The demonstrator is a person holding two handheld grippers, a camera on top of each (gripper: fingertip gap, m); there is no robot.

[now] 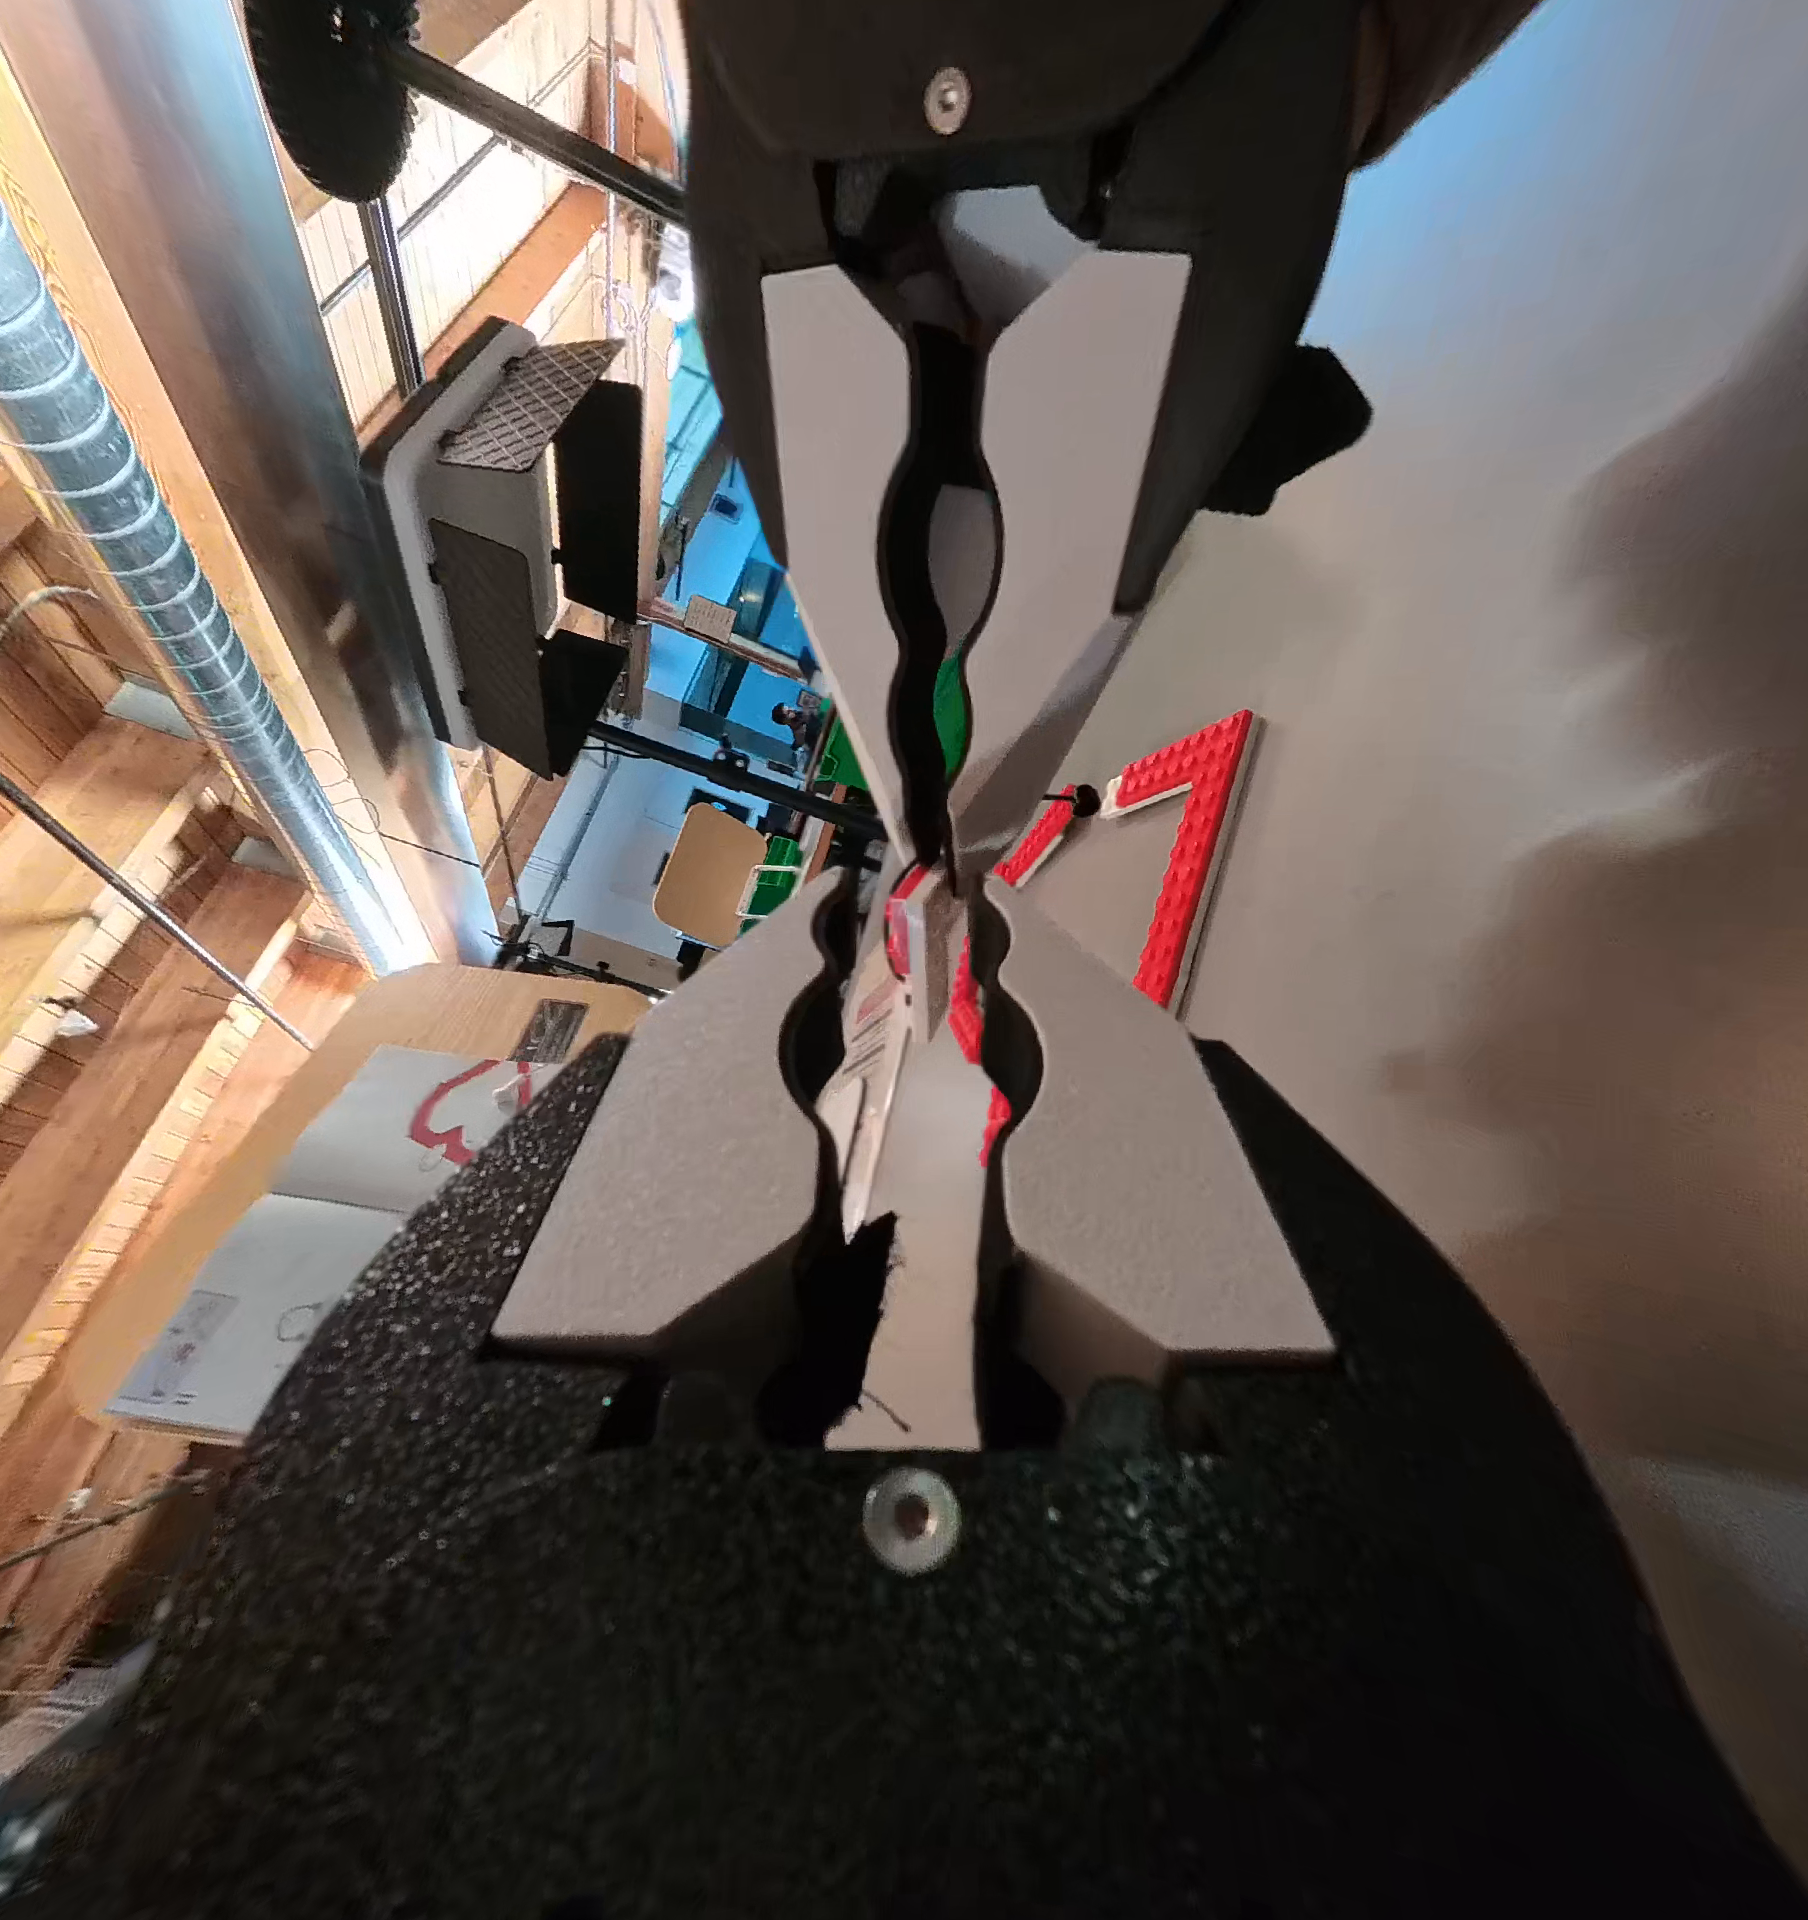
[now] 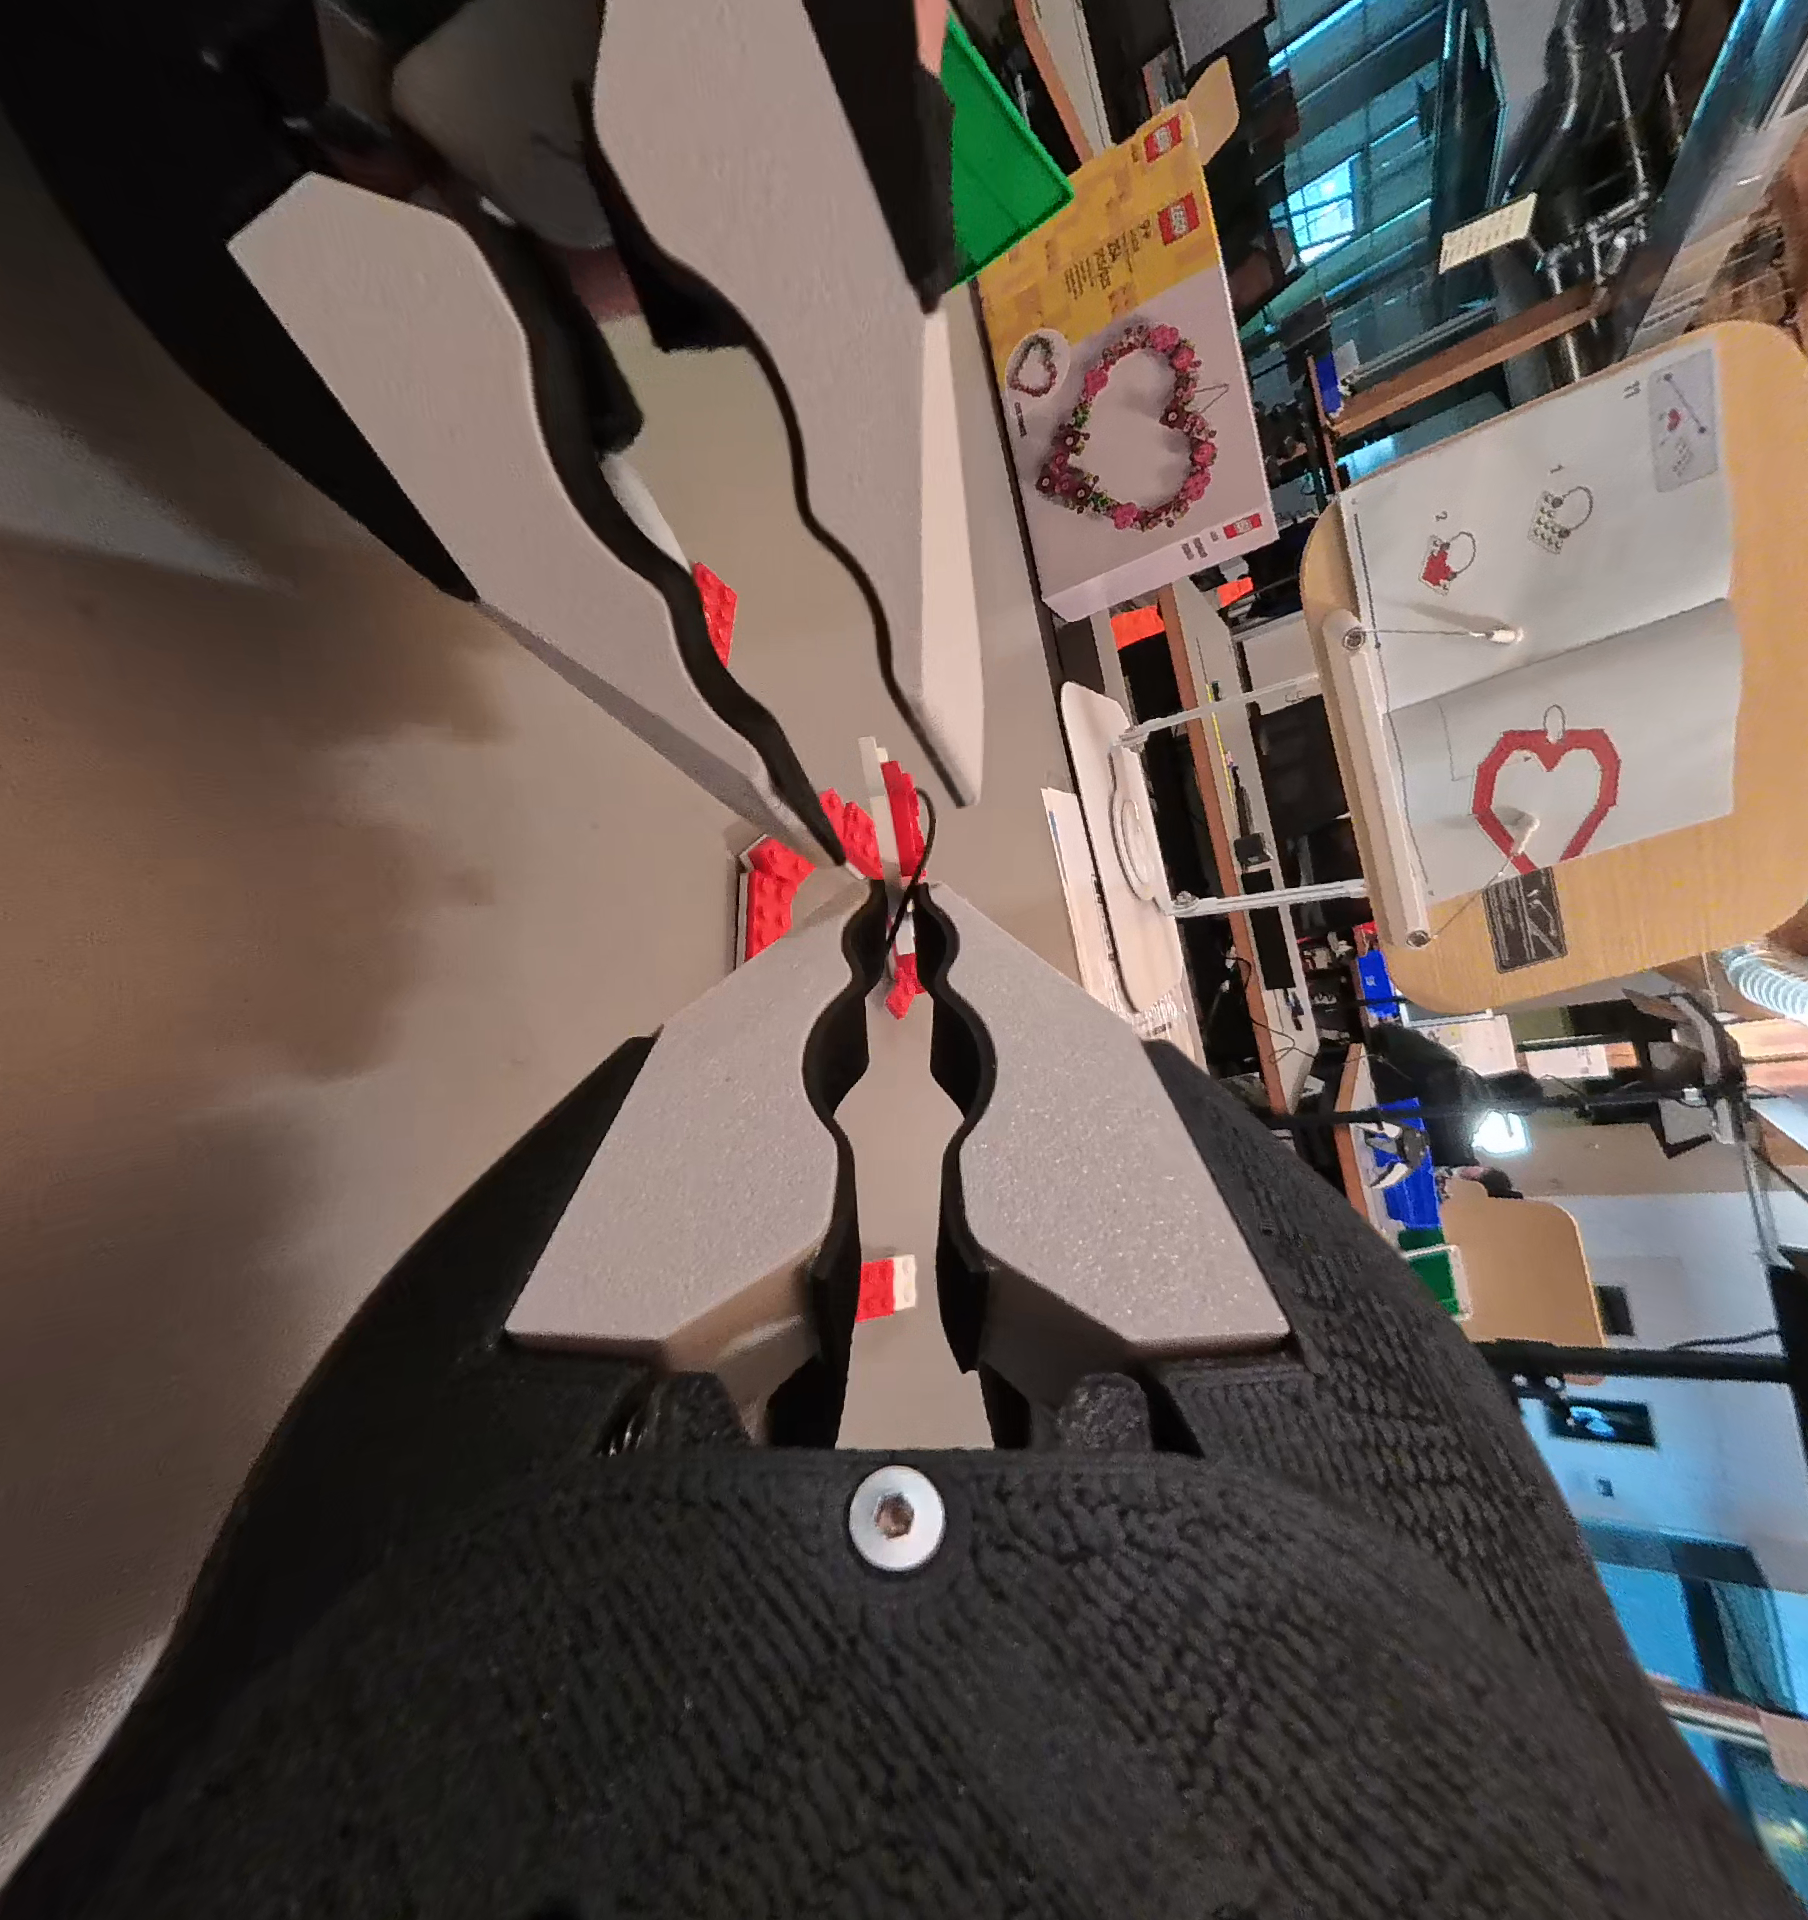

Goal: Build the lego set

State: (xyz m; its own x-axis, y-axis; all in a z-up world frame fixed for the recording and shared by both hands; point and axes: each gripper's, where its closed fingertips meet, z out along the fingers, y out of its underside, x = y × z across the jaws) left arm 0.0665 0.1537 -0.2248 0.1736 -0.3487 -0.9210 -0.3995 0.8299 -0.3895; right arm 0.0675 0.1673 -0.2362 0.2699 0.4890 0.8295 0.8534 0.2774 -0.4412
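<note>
**Two grippers meet over a red Lego piece**

Left wrist view: the left gripper (image 1: 950, 896), fingers nearly closed, pinches a small red-and-white Lego piece (image 1: 921, 935) at their tips. Beyond them, a red angled frame (image 1: 1196, 852) lies on the grey counter (image 1: 1451, 623).

Right wrist view: the right gripper (image 2: 905, 914), fingers narrowly parted, grips the same piece (image 2: 902, 831) tip-to-tip with the left gripper (image 2: 879, 821). A loose red-and-white brick (image 2: 886, 1286) sits between the fingers' bases.

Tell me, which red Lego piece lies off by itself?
The small red-and-white brick, alone on the table; the other red pieces cluster farther ahead, at the jaws.
</note>
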